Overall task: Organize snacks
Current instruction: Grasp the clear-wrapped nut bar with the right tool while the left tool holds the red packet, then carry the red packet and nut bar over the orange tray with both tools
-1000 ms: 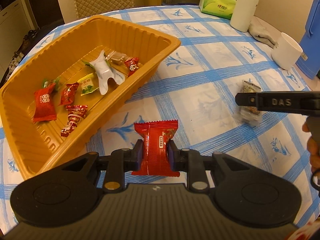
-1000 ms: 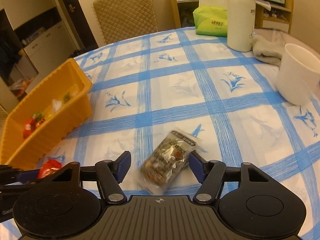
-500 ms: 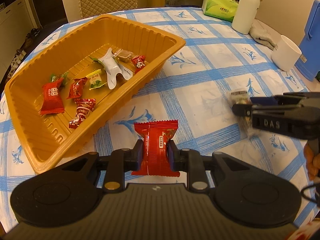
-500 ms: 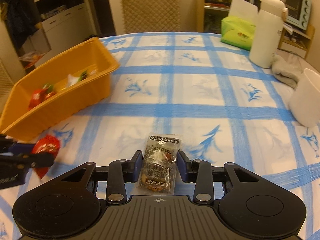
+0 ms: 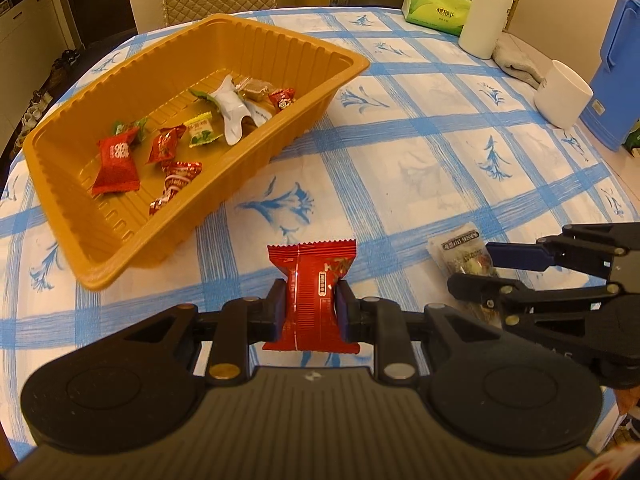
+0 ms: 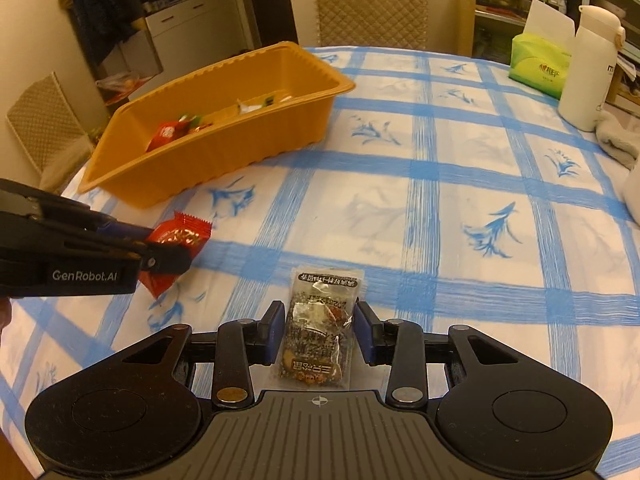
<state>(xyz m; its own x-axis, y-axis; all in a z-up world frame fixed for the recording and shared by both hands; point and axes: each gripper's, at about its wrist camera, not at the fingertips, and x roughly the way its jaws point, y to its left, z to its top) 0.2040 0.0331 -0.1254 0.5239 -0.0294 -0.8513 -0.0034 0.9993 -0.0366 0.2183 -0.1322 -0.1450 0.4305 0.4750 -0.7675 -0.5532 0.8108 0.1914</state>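
A red snack [image 5: 314, 294] is clamped in the left claw [image 5: 311, 306]; a clear nut packet [image 6: 318, 332] is pinched in the right claw [image 6: 319, 330]. Both hang above the worktop [image 6: 460, 208]. Next, likely carry each ahead-left and drop it in the orange tray [image 5: 280, 40].

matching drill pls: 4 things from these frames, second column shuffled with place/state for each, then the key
1. red snack packet
2. clear nut-mix packet
3. orange tray
4. white cup

A. between the right claw's fingers
B. stands beside a blue box
C. pinched in the left claw
D. holds loose wrapped candies

Pairs: 1-C, 2-A, 3-D, 4-B
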